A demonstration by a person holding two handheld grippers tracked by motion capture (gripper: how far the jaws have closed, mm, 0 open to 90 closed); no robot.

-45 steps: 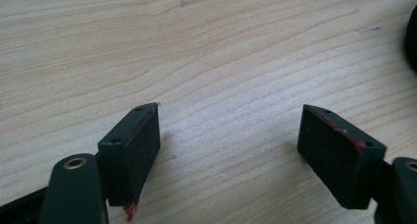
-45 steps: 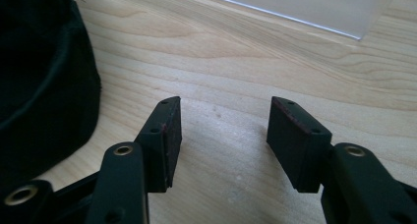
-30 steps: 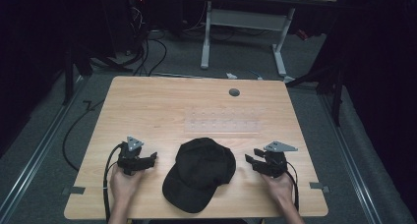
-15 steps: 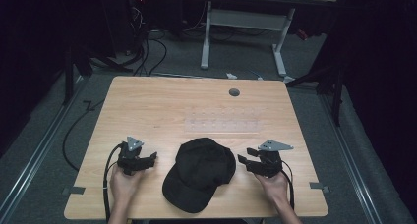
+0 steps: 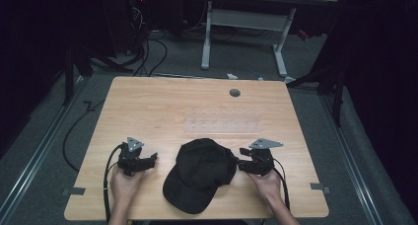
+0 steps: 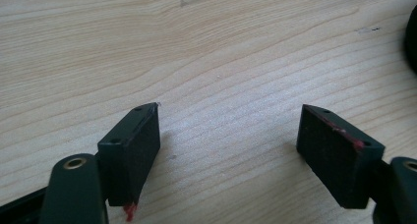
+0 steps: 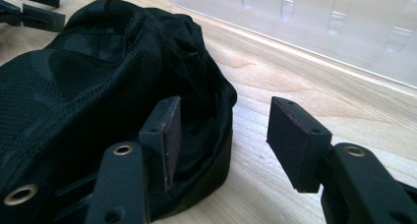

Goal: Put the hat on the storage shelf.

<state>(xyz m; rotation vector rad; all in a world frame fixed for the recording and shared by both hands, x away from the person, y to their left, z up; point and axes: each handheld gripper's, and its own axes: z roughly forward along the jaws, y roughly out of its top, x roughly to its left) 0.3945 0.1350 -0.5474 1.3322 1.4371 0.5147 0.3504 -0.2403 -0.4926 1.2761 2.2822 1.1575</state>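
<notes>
High view: black mesh baseball cap (image 5: 199, 173) lies at the pale wooden worktop's (image 5: 162, 106) near edge between both tools. Left tool (image 6: 228, 145) view: jaws apart over bare wood. Right tool (image 7: 223, 135) view: jaws just widening, one apparently touching the cap's rim; closing here might pinch too little fabric and slip.

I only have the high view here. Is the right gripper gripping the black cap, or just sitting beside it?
Observer: Not gripping. In the right gripper view, the right gripper has its jaws apart. They have just been opening. The rim of the black cap bulges into the gap, but the pads are not pressing on it.
Operator: What is the cap made of?
Observer: Up close, the crown shows a fine mesh weave.
Operator: And the left gripper?
Observer: The left gripper has its jaws open over the bare wooden table, with nothing between them.
</notes>
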